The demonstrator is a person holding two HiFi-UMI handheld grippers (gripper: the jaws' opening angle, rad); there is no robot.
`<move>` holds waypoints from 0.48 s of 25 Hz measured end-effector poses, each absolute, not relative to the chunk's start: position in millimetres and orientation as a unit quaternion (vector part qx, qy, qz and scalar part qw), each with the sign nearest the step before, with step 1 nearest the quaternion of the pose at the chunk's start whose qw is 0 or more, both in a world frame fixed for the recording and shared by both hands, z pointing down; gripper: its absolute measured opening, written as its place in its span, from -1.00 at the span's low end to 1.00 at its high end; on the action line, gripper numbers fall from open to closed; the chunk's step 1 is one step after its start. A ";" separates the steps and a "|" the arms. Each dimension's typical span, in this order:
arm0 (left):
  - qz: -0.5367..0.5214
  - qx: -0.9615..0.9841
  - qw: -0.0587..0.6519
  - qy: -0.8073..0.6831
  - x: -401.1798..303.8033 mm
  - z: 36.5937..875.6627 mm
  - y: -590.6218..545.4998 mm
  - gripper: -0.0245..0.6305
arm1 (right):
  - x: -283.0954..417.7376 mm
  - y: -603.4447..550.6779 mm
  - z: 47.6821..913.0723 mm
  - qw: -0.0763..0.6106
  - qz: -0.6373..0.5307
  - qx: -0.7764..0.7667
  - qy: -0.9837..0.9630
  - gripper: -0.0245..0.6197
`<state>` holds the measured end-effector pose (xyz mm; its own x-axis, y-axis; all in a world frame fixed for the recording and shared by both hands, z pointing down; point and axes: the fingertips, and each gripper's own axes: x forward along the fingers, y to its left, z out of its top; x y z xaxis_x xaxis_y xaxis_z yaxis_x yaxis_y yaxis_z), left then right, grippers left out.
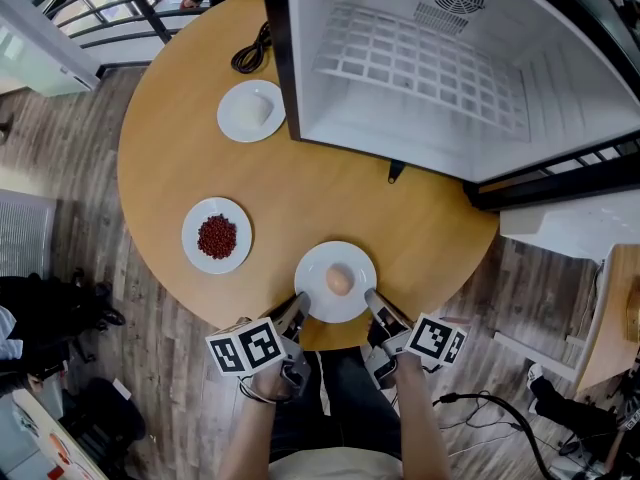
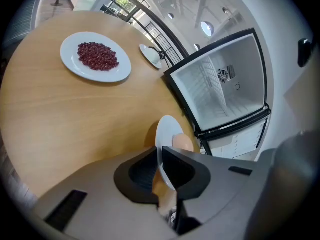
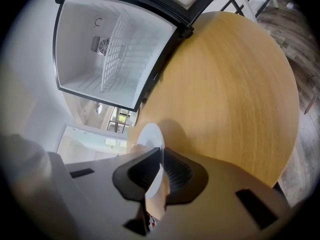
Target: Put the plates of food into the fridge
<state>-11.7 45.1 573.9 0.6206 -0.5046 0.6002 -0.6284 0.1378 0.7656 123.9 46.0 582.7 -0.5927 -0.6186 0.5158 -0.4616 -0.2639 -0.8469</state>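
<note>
At the near edge of the table [image 1: 300, 198], we hold the egg plate [image 1: 318, 268] from both sides: left gripper [image 1: 298, 308] and right gripper [image 1: 374, 301] each clamped on its rim. The open fridge [image 1: 450, 68] lies straight ahead, across the table.

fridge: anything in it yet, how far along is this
Nothing is stored: the open fridge holds no plates. In hand: left gripper and right gripper both grip the egg plate at the table edge. Left: it, the bean plate and the plate of white food.
</note>
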 end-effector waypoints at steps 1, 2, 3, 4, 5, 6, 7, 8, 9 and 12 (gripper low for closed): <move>0.047 0.658 0.616 -0.432 -10.7 569.6 41.8 -0.81 | 125.0 43.0 578.5 0.064 -0.655 -0.448 0.605 -0.82; 0.043 0.660 0.614 -0.430 -9.7 565.2 38.4 -0.81 | 126.1 39.8 574.0 0.069 -0.653 -0.448 0.607 -0.82; 0.038 0.662 0.613 -0.428 -8.7 560.5 34.7 -0.81 | 127.3 36.4 569.0 0.074 -0.651 -0.448 0.608 -0.82; 0.032 0.665 0.612 -0.427 -7.6 555.5 30.8 -0.81 | 128.4 32.8 563.6 0.080 -0.648 -0.449 0.610 -0.82; 0.027 0.667 0.610 -0.426 -6.6 550.3 26.7 -0.82 | 129.6 29.1 557.9 0.086 -0.646 -0.450 0.611 -0.82; 0.022 0.670 0.608 -0.425 -5.8 544.9 22.5 -0.82 | 130.6 25.5 552.1 0.091 -0.643 -0.451 0.613 -0.82; 0.017 0.672 0.606 -0.425 -5.1 539.5 18.4 -0.82 | 131.4 21.8 546.5 0.095 -0.641 -0.451 0.614 -0.83; 0.012 0.673 0.604 -0.426 -4.6 534.1 14.4 -0.82 | 132.2 18.1 541.0 0.099 -0.640 -0.450 0.615 -0.83; 0.006 0.674 0.604 -0.426 -4.1 528.8 10.4 -0.82 | 132.8 14.3 535.3 0.104 -0.640 -0.448 0.615 -0.83; -0.015 0.676 0.602 -0.424 -3.4 512.6 -2.5 -0.82 | 136.5 1.6 517.7 0.112 -0.634 -0.448 0.621 -0.84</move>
<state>-3.4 -2.5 512.6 0.6397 -0.5917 0.4905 -0.5555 0.0851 0.8272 136.5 1.6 517.7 -0.5736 -0.6979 0.4288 -0.4140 -0.2047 -0.8870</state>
